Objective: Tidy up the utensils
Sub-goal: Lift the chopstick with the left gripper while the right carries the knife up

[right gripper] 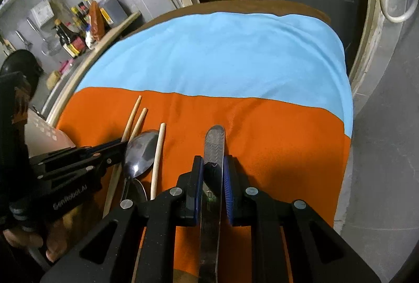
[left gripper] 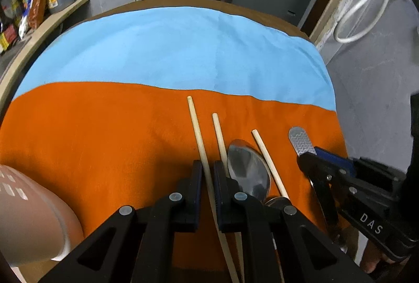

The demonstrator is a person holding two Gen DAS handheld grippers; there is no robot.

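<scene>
Both claws are clamped: the left gripper (left gripper: 207,173) pinches a chopstick (left gripper: 197,126) on the orange cloth (left gripper: 91,139), and the right gripper (right gripper: 213,178) grips a metal handle (right gripper: 214,144). Each utensil runs lengthwise between the jaws, its tip pointing away toward the blue cloth (right gripper: 222,55).

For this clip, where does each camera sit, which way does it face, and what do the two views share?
Left wrist: sits on the left tongs, looking forward and down at the orange cloth; its fingers clamp a chopstick; right tongs enter at right.
Right wrist: sits on the right tongs, angled down likewise; its fingers grip a metal handle; left tongs and a hand show at left.
Shared: spoon, chopsticks, metal handle, cup, orange and blue cloth.
</scene>
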